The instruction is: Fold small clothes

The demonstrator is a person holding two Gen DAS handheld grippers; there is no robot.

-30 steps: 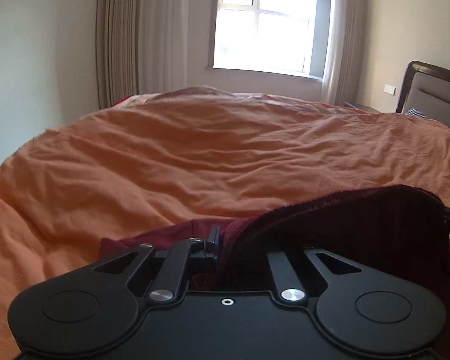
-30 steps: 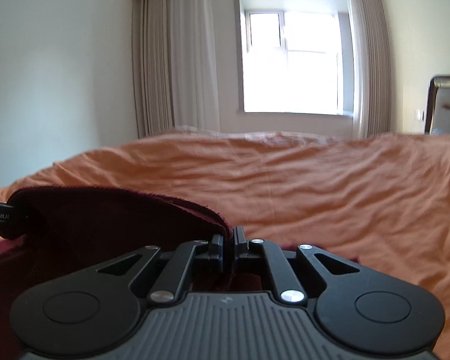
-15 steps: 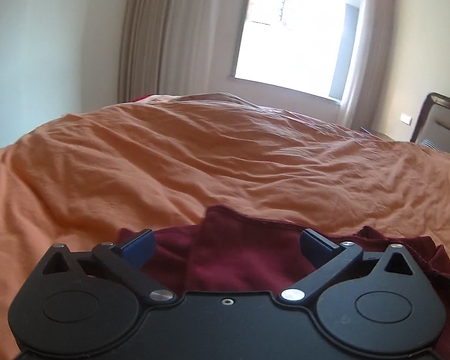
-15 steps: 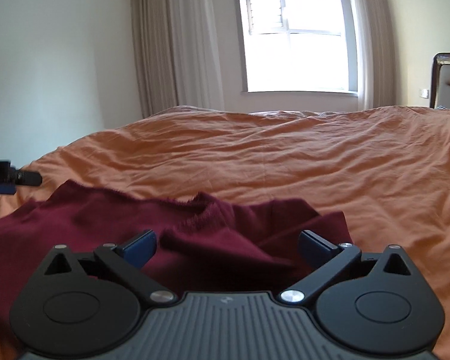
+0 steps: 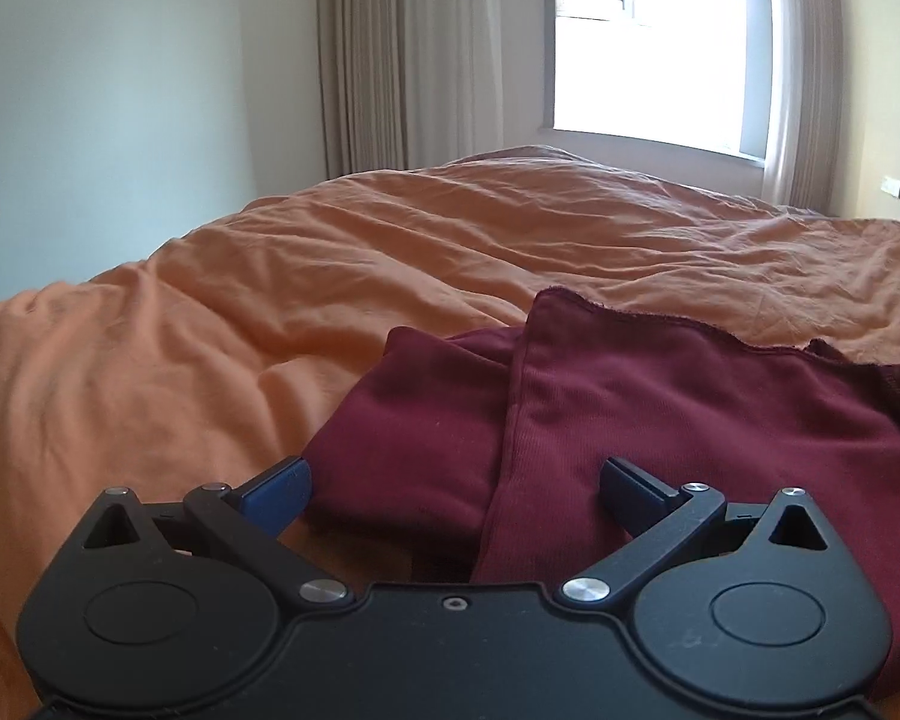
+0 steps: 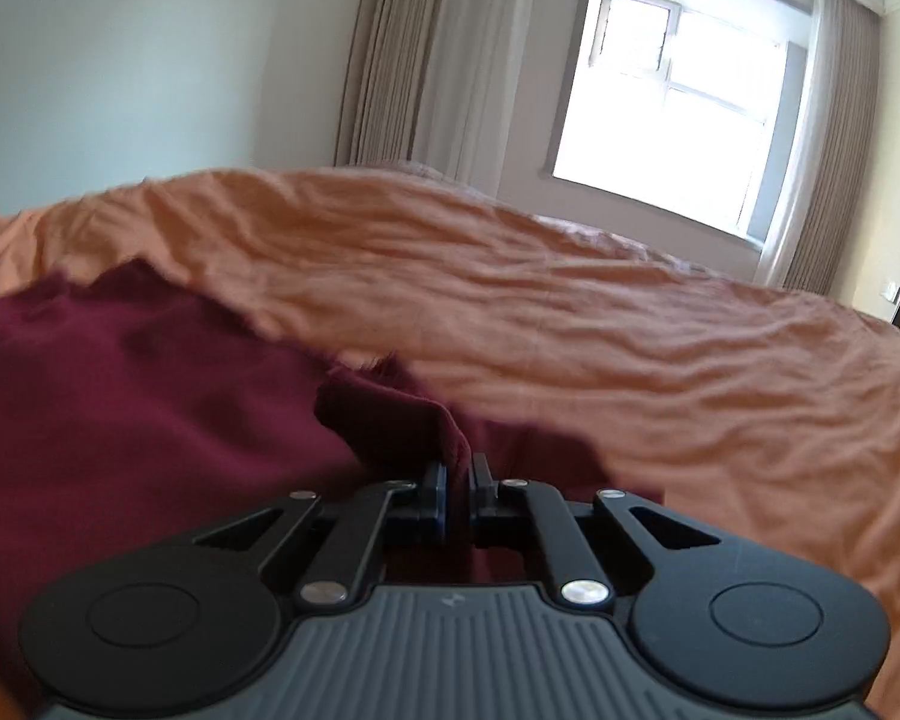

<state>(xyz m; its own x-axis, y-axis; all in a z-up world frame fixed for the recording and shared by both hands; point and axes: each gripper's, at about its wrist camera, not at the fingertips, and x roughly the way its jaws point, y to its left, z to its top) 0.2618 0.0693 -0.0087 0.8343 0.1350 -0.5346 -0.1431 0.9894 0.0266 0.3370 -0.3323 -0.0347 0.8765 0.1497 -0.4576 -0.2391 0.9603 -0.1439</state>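
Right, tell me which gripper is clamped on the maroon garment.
The right gripper: its jaws are shut on a fold of the maroon garment. The left gripper is wide open, gripping nothing.

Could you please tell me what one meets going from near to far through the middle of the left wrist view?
Left tongs, open → maroon garment lying folded → orange duvet → beige curtain and the bright window at the far wall.
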